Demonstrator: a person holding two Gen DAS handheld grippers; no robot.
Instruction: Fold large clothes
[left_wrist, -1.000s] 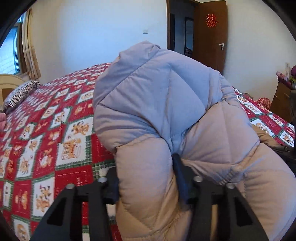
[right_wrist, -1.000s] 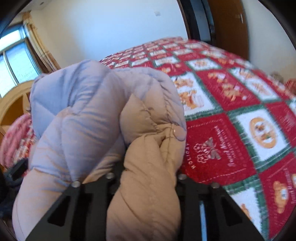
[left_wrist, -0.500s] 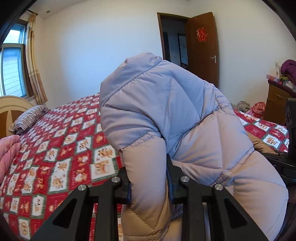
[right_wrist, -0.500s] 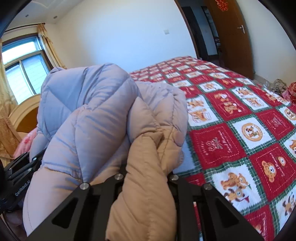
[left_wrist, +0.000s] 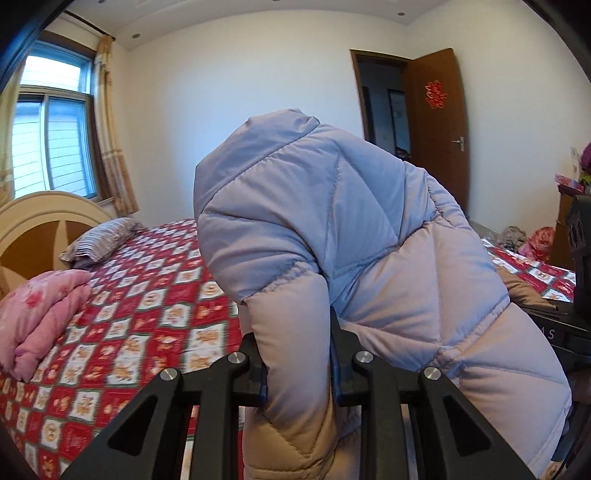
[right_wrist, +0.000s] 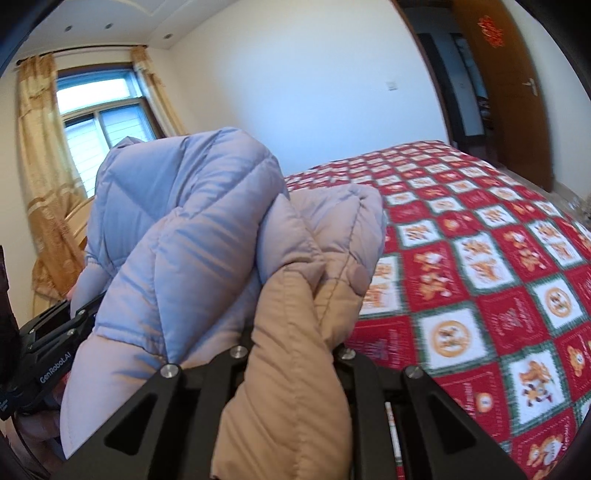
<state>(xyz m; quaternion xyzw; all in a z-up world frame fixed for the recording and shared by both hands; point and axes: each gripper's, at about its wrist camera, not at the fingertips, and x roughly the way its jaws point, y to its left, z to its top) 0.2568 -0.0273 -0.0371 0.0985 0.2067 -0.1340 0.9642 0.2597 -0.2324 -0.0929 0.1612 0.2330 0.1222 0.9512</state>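
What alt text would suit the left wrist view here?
The left gripper, jaws closing, pinches a fold of a puffy lilac and beige down jacket held up above a bed with a red patterned quilt. Behind are a pink folded blanket, window and open brown door.

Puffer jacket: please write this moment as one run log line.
task: fold large clothes | puffer jacket: bunched, raised above bed | left gripper: jaws closing, jacket clamped | right gripper: shut on jacket
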